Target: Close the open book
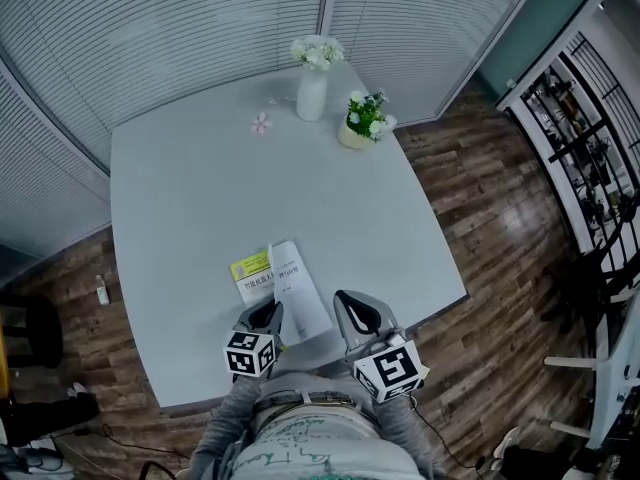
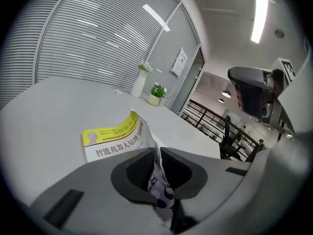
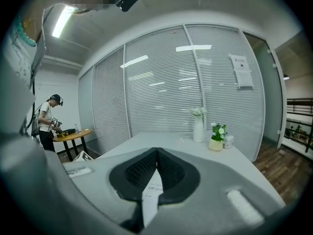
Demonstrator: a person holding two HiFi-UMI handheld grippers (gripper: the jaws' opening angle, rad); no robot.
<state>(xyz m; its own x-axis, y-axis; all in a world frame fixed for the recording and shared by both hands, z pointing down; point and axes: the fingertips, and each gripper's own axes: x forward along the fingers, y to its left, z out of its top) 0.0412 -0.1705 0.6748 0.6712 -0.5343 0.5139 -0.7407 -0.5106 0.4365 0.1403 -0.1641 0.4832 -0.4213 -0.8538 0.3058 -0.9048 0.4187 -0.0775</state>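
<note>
Grey table (image 1: pixel 190 198): fills the middle of the head view, with wood floor (image 1: pixel 480 198) to its right and slatted blinds (image 1: pixel 180 28) across the top.
Book (image 1: pixel 262 276): lies open near the table's lower edge, low centre of the head view, just above the two grippers.
Yellow cover (image 1: pixel 250 267): face up on the book's left side; in the left gripper view it sits at centre left with dark printed characters.
Page (image 1: pixel 298 290): white, and slants from the book's spine toward the lower right, between the two grippers.
Left gripper (image 1: pixel 264 314): at the book's lower end. In its own view the jaws stand narrow and are clamped on the page's crumpled edge, which rises between the pads.
Right gripper (image 1: pixel 352 310): just right of the page, its marker cube below it. In its own view the jaw tips meet. A strip of white printed paper shows in the gap behind them, and I cannot tell whether it is pinched there.
White vase (image 1: pixel 311 93): upright with white flowers at the table's far edge, top centre.
Potted plant (image 1: pixel 362 121): just right of the vase, green with white blooms.
Pink flower (image 1: pixel 261 122): lies loose on the table, left of the vase.
Person (image 3: pixel 46 124): stands far left in the right gripper view, beside a round wooden table (image 3: pixel 73 133).
</note>
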